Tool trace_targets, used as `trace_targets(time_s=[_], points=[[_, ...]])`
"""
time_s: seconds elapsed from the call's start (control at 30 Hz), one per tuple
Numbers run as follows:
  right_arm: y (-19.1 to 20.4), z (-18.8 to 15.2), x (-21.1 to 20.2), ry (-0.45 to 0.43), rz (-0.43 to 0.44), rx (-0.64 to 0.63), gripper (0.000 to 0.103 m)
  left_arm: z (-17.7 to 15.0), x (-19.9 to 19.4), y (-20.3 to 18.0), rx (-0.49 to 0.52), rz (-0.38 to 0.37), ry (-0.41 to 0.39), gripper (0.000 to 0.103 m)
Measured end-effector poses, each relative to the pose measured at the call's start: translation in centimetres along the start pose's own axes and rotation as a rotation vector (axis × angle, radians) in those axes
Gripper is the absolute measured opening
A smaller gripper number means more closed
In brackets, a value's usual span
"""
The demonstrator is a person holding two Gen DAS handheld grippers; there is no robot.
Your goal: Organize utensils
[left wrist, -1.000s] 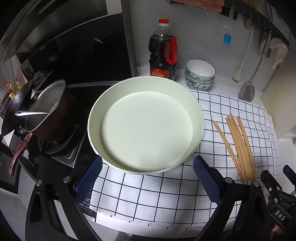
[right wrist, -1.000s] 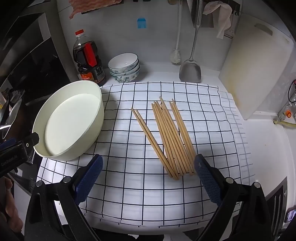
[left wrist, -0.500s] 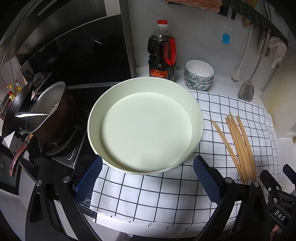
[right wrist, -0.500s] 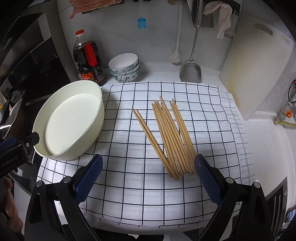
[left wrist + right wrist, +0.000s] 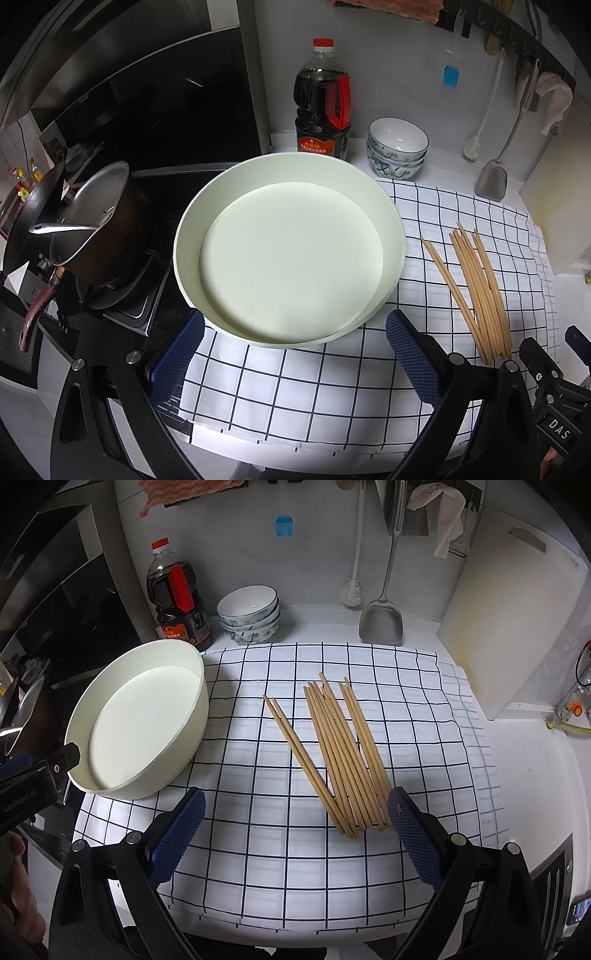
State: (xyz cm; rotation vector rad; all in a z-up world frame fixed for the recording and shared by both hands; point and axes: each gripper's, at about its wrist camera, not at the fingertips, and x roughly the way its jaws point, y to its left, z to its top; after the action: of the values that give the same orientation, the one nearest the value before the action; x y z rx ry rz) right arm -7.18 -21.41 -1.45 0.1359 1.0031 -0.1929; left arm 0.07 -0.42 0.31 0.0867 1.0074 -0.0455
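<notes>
A bundle of wooden chopsticks (image 5: 334, 755) lies on a black-and-white checked cloth (image 5: 258, 849) covering the table, well right of a shallow cream round basin (image 5: 136, 716) at the cloth's left edge. The right tool (image 5: 295, 832) hovers low before the chopsticks' near ends, blue pads spread wide and empty. The left tool (image 5: 293, 352) faces the basin, its pads likewise spread with nothing between them. A dark sauce bottle (image 5: 177, 602), stacked bowls (image 5: 249, 614) and a metal spatula (image 5: 380, 622) line the back wall.
</notes>
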Motion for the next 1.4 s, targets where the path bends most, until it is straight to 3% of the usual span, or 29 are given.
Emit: trace_targets(time_s=[1.4], points=[[0.19, 0.20, 0.34, 0.007, 0.001, -0.001, 0.094, -0.17, 0.23, -0.08, -0.001, 0.001, 0.001, 0.097]])
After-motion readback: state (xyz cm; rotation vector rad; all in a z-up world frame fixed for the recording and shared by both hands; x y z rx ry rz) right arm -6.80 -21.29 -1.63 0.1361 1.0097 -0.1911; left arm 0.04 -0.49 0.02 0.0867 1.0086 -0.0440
